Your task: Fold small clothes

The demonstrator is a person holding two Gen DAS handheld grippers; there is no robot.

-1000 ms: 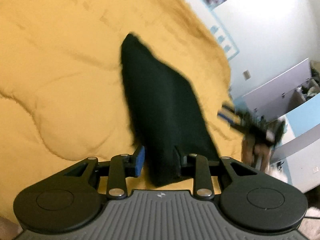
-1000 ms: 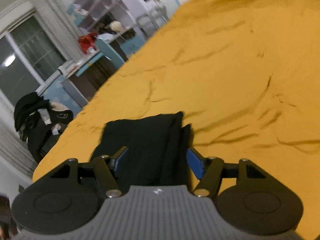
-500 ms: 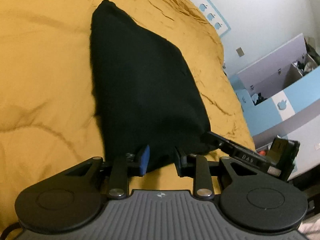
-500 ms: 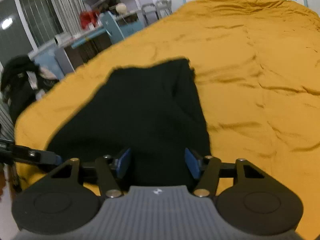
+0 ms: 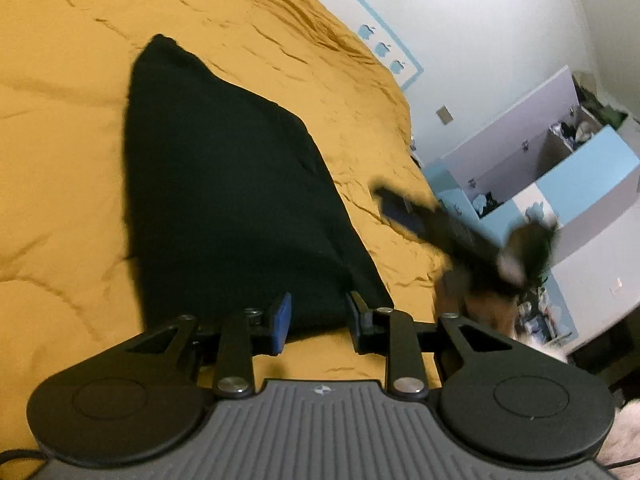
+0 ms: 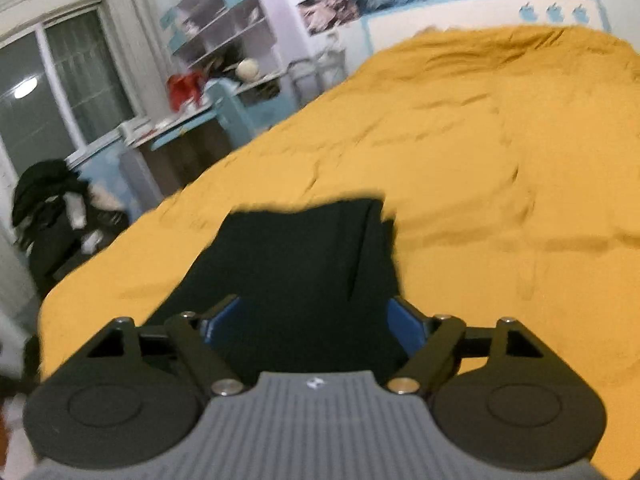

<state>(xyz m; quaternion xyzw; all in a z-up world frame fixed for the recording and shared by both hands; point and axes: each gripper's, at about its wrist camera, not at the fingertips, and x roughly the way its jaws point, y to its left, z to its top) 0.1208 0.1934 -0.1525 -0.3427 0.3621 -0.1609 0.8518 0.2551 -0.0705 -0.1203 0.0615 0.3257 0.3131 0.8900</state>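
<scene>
A black garment (image 5: 224, 200) lies spread on the yellow bedspread (image 5: 60, 160), its far corner pointing away from me. My left gripper (image 5: 318, 316) is at its near edge, with the jaws narrow and the cloth filling the gap between the pads. In the right wrist view the same garment (image 6: 304, 264) reaches back between the fingers of my right gripper (image 6: 314, 320). Those jaws are opening and stand wide, and the blue pads are clear of the cloth. In the left wrist view the right gripper (image 5: 400, 210) shows blurred beside the garment's right edge.
The bedspread (image 6: 500, 160) is rumpled and runs far ahead and to the right. Its left edge drops toward a cluttered desk (image 6: 188, 120) and a chair piled with dark clothes (image 6: 52, 208). A blue and white cabinet (image 5: 560, 168) stands past the bed's right side.
The garment went from hanging bunched to lying spread on the bed. The right jaws have widened off the cloth. In the left wrist view the right gripper has moved away from the garment's edge.
</scene>
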